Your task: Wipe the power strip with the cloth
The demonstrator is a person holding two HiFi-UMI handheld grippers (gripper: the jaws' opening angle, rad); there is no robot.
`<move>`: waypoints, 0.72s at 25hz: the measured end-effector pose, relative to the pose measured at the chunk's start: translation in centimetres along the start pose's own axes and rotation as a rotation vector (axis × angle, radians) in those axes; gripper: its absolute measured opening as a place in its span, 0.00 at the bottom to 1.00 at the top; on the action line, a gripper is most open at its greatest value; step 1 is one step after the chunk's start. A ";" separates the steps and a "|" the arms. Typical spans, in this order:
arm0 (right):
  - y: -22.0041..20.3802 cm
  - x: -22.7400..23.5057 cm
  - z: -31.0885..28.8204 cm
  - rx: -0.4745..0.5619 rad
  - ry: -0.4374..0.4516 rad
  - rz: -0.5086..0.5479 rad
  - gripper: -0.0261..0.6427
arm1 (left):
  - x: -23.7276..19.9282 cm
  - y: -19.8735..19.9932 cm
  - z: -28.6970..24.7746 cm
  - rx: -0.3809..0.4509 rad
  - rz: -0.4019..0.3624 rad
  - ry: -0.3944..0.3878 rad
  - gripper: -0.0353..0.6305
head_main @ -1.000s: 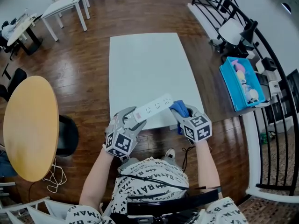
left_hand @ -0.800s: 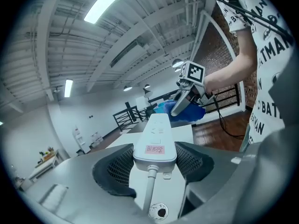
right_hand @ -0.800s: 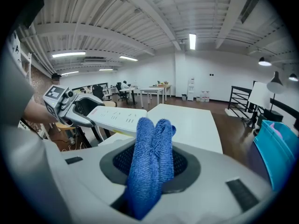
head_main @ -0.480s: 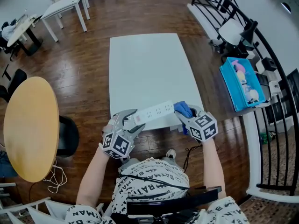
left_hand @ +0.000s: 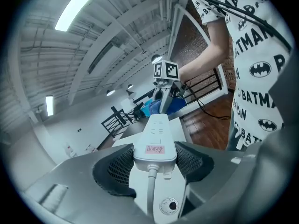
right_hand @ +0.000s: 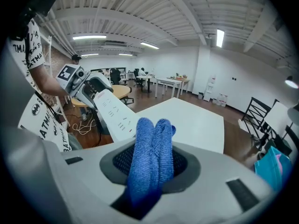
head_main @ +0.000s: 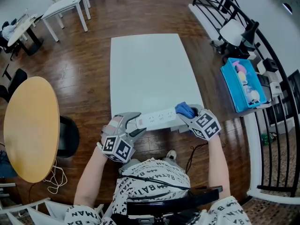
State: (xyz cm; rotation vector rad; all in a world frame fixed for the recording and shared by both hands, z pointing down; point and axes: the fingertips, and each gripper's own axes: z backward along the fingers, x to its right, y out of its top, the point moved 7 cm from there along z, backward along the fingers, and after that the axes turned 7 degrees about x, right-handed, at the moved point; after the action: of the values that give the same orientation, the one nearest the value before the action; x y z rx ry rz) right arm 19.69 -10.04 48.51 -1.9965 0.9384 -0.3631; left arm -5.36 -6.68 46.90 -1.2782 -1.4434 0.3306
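Observation:
A long white power strip is held in the air over the near edge of the white table. My left gripper is shut on its cable end; in the left gripper view the strip sits clamped between both pads, its cord running down toward the camera. My right gripper is shut on a folded blue cloth, which touches the strip's far end. The right gripper view has the cloth bunched between the jaws, with the strip just to its left.
A round wooden table stands at the left, with a dark chair beside it. A blue bin of items and a black railing are at the right. A small white table stands far back left.
Both grippers have drawn toward the person with the strip. The strip has swung from tilted to nearly level, and the cloth stays at its right end.

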 end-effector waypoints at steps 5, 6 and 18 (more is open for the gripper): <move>0.4 -0.4 0.2 -0.011 0.057 0.048 0.24 | 0.9 0.2 0.1 -0.012 -0.053 -0.042 0.48; 0.3 -0.5 0.2 -0.024 0.077 0.080 0.24 | 1.0 0.2 0.0 -0.016 -0.063 -0.050 0.48; 2.6 -4.1 0.5 -0.164 0.388 0.450 0.24 | 3.5 1.4 -0.8 -0.032 -0.230 -0.177 0.48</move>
State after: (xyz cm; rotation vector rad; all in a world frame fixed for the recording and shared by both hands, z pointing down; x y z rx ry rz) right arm 15.96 -7.67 46.49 -1.8176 1.6698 -0.4357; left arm -3.23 -3.68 47.96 -1.1165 -1.7340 0.2716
